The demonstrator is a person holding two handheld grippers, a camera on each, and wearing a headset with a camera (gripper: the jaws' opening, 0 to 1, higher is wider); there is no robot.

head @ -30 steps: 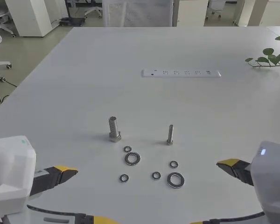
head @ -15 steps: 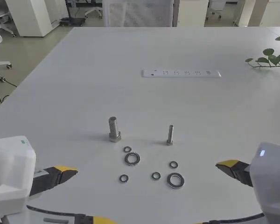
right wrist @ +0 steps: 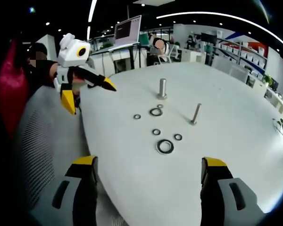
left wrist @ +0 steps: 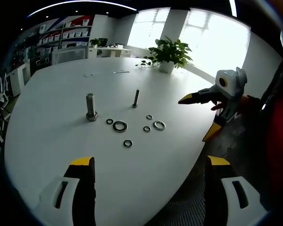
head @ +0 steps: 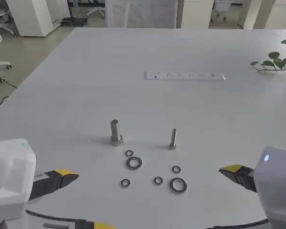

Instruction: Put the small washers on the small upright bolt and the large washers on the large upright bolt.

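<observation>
- Steel bits are all loose right now. Nothing is on either bolt, so I'd say the sorting hasn't begun.
- Both bolts stand head-down on the white table [head: 133, 86] with the threads pointing up. The large bolt [head: 115, 131] is on the left and the small bolt [head: 173, 139] is to its right, well apart. That setup makes sense, since a washer can just drop over the top.
- The large washers [head: 134, 163] lie flat. One is just in front of the large bolt, and the other is further forward and to the right, nearer the person.
- The small washers [head: 129, 153] are scattered among them. One sits between the large bolt and the first big ring, one lies in front of the small bolt, and two are in the near row.
- The left gripper [left wrist: 150, 161] has its jaws spread wide with nothing between them. It hovers at the near edge, pointed at the cluster.
- The right gripper [right wrist: 148, 161] is the same: wide open, empty, and off to the other side of the parts.
- My guess is they flank the pile so either one can go in for whichever ring is closest.
- Thin rings lying flat on a smooth top look fiddly to pinch. I'd expect one to skate away if the jaws come in shallow.
- The power strip [head: 185, 75] and the plant [head: 274, 59] are far back and out of the way.
</observation>
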